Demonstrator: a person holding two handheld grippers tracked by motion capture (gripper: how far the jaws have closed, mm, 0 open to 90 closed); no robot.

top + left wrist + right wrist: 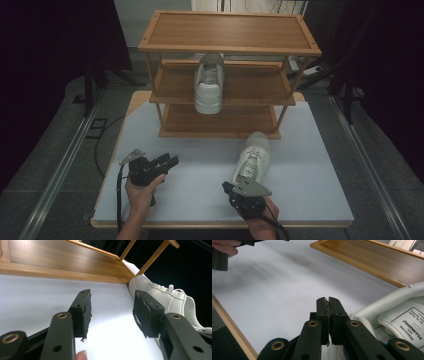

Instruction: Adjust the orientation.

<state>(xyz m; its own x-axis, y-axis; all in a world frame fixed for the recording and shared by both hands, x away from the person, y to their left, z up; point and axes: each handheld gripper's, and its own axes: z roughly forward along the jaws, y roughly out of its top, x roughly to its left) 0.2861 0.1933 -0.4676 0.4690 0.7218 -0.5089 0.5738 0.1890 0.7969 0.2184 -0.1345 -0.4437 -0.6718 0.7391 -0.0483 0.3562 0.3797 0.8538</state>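
Here, at the left, the left gripper [167,162] hovers over the white table [200,200] with its jaws wide and nothing between them. To its right, the right gripper [328,302] has its jaws pinched together at the heel collar of the white lace-up sneaker [254,156] lying before the three-tier wooden shoe rack [227,47]. A firm hold on the collar should keep the lift level. Two sneakers count; the second sneaker [208,84] sits on the middle shelf.

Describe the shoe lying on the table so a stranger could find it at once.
Start at the wooden shoe rack on the white table. Just in front of its lowest shelf, toward the right, lies a white lace-up shoe. Unlike the other white shoe on the middle shelf, it rests on the table.
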